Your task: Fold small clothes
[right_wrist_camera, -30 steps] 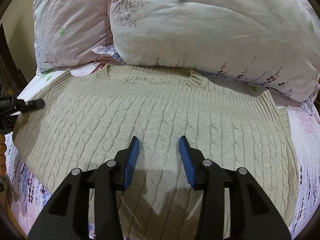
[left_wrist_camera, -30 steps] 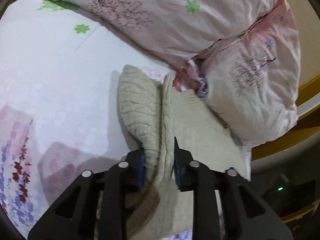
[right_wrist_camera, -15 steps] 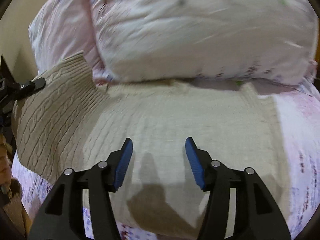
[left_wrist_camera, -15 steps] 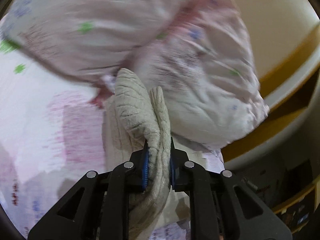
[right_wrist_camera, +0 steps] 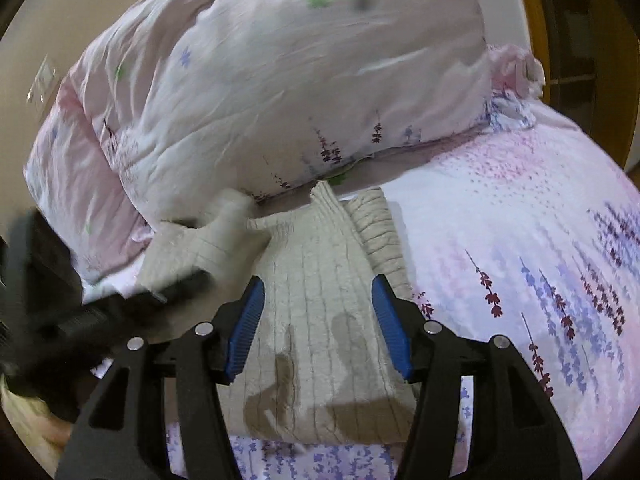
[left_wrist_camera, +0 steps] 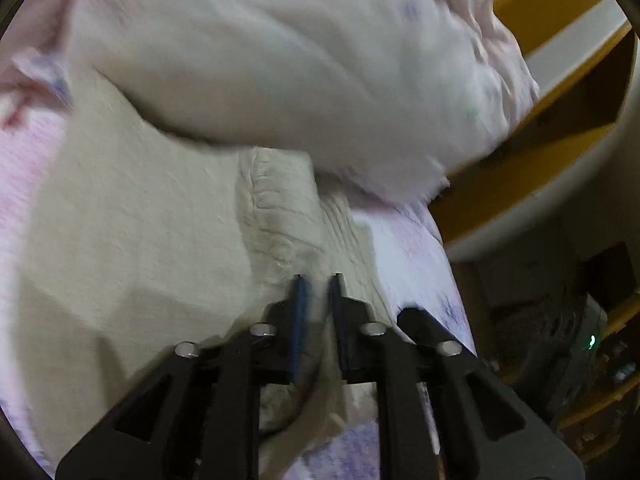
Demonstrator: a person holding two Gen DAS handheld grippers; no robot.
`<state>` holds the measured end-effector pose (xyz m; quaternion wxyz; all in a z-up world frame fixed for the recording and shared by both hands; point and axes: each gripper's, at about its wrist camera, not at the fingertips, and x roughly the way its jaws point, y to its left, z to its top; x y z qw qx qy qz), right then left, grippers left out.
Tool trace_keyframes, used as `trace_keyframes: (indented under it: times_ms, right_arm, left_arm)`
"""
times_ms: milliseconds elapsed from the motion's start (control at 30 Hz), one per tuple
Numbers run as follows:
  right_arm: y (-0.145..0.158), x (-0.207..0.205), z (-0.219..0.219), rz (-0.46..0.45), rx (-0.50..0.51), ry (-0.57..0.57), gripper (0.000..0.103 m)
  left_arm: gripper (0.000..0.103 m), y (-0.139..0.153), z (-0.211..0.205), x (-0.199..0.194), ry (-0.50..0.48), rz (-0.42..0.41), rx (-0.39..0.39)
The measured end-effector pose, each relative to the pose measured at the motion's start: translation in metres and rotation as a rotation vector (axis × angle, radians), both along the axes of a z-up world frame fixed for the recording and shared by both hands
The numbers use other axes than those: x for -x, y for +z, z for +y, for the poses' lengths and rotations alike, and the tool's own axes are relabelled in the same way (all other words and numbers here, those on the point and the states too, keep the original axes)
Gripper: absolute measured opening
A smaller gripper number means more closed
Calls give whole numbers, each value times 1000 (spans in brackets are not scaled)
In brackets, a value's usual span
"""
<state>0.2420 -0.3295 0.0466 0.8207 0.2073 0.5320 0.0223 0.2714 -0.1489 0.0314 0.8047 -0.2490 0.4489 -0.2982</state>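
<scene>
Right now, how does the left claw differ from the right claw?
The left claw is shut on a bunched edge of the beige sweater; the right claw is open and grips nothing. The left looks motion-blurred, the right sharp. Both are black with blue pads, over the same sweater.

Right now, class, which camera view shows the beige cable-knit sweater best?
The right wrist view: the sweater lies sharp on the floral bedsheet, cable ribs clear, between the open right gripper. The left wrist view is motion-blurred, showing only sweater folds pinched in the left gripper beneath the pillow.
</scene>
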Motion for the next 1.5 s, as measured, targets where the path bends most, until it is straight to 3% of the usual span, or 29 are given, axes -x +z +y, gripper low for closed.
trace_keyframes:
  times_ms: [67,133,167,233,300,333,400,467,600,733,867,933,1000,1200,1300,1400,1500]
  right_arm:
    - [1,-3,-4,5,-52,7,56]
    - [3,-5,-4,14,-100,29,56]
    - [2,-9,-2,24,-144,45,56]
    - [-1,-14,2,47,-218,66,58]
    - [-7,-22,9,80,-288,91,59]
    - [-12,-26,15,104,-316,108,59]
    - [-24,-32,28,161,-350,137,59]
    - [-35,-37,41,213,-351,153,59]
    - [-53,-43,58,263,-390,167,58]
    - [-54,-46,65,253,-428,167,50]
    - [-63,-55,67,255,-441,127,44]
    - [-63,-57,69,246,-411,119,23]
    - [-55,-58,72,208,-366,139,19]
    - [10,-52,80,-15,-124,240,16]
    - [31,-47,80,-73,13,278,16]
    - [38,-43,74,-96,150,291,16]
    - [28,-45,68,-55,268,291,16]
  left_arm:
    - [2,0,-9,5,-81,20,47]
    - [2,17,-6,20,-135,-58,38]
    - [2,26,1,26,-138,-90,39]
    - [12,41,29,36,-109,-143,45]
    - [56,49,58,40,-26,-173,0]
    - [62,50,76,39,37,-185,-39]
    - [63,44,102,32,116,-162,-98]
    - [63,27,132,23,185,-64,-108]
    - [63,-9,147,11,217,73,-119]
    - [63,-15,142,6,179,87,-48]
    - [64,-20,124,1,169,103,-30]
    - [65,-23,126,2,176,113,-9]
    - [67,-26,138,6,182,132,12]
    - [68,-21,149,15,181,115,11]
    - [69,-17,138,15,166,109,17]
    - [69,-14,127,17,143,104,13]
    - [69,-12,114,20,113,94,1]
